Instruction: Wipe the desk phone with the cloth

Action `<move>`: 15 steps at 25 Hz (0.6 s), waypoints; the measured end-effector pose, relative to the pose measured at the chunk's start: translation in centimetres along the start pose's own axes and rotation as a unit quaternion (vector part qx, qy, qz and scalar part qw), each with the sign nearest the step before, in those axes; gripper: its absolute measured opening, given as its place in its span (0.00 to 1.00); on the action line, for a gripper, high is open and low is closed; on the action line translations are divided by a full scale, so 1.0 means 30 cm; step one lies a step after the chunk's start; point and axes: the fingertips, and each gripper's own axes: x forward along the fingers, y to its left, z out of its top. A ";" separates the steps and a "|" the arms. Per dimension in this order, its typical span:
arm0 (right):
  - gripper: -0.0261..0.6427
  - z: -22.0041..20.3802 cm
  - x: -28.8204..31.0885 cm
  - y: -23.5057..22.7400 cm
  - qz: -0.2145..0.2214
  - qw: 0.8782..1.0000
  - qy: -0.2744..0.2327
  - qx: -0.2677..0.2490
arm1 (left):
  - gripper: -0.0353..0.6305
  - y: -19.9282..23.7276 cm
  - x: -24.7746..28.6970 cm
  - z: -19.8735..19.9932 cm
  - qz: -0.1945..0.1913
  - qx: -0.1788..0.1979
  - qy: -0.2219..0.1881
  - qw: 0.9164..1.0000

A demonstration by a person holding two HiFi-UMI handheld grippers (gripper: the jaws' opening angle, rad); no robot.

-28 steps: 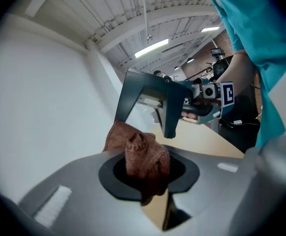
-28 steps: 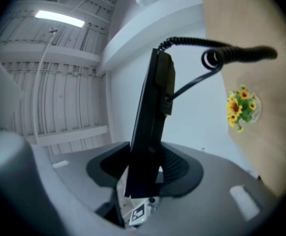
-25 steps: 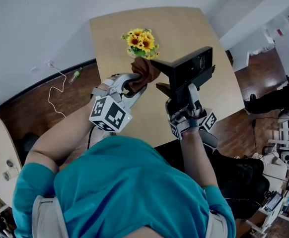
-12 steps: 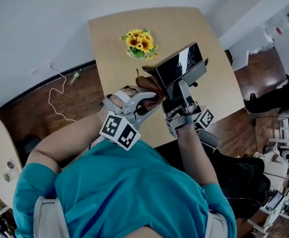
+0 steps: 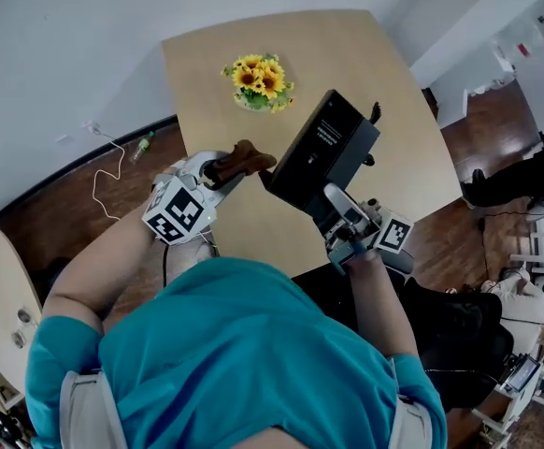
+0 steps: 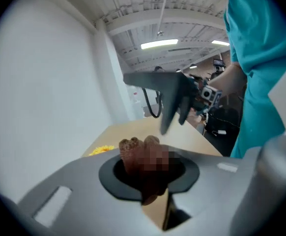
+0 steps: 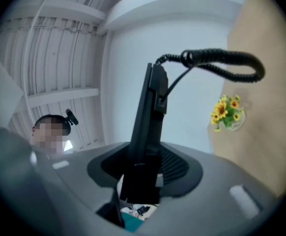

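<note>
Right tongs (image 7: 139, 177) on desk phone (image 7: 150, 113), edge-on

there were two grippers, a left gripper (image 5: 223, 167) and a right gripper (image 5: 336, 209). there was one desk phone (image 5: 323, 152) with one coiled cord (image 7: 221, 65), one brown cloth (image 5: 244, 157), one bunch of sunflowers (image 5: 258, 79), one wooden table (image 5: 347, 54), and one white cable (image 5: 107, 171) on the floor.

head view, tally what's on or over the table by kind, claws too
phone: 1
cloth: 1
sunflower bunch: 1
claws: 2, left claw, right claw
total: 5
</note>
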 end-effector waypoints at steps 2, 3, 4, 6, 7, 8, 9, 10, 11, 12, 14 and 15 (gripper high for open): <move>0.31 -0.052 -0.034 -0.046 -0.021 0.999 0.041 -0.006 | 0.18 0.083 -0.045 0.075 0.009 -0.007 -0.035 0.999; 0.31 -0.087 -0.043 -0.067 -0.029 0.998 0.061 -0.004 | 0.18 0.116 -0.058 0.122 0.010 -0.009 -0.055 0.998; 0.31 -0.126 -0.044 -0.082 -0.031 0.997 0.075 0.005 | 0.19 0.141 -0.061 0.166 0.008 -0.012 -0.073 0.997; 0.31 -0.191 -0.032 -0.097 -0.020 0.996 0.085 0.034 | 0.19 0.171 -0.038 0.235 -0.003 -0.019 -0.096 0.995; 0.30 -0.213 -0.022 -0.097 -0.011 0.995 0.083 0.047 | 0.18 0.180 -0.020 0.260 -0.009 -0.025 -0.103 0.994; 0.30 -0.231 -0.008 -0.091 -0.002 0.995 0.079 0.060 | 0.18 0.190 -0.005 0.280 -0.013 -0.032 -0.108 0.994; 0.30 -0.241 0.006 -0.083 0.005 0.995 0.074 0.070 | 0.18 0.199 0.006 0.295 -0.015 -0.040 -0.113 0.993; 0.30 -0.244 0.013 -0.079 0.010 0.995 0.069 0.076 | 0.18 0.204 0.010 0.308 -0.017 -0.047 -0.119 0.992; 0.30 -0.237 0.016 -0.077 0.013 0.995 0.063 0.078 | 0.18 0.199 0.010 0.318 -0.022 -0.053 -0.125 0.990; 0.30 -0.221 0.016 -0.072 0.016 0.995 0.053 0.079 | 0.18 0.182 0.008 0.324 -0.031 -0.056 -0.131 0.989; 0.30 -0.166 0.011 -0.063 0.018 0.996 0.031 0.078 | 0.18 0.125 0.008 0.326 -0.052 -0.052 -0.131 0.989; 0.30 -0.133 0.004 -0.063 0.018 0.997 0.018 0.075 | 0.18 0.091 0.008 0.322 -0.063 -0.046 -0.127 0.989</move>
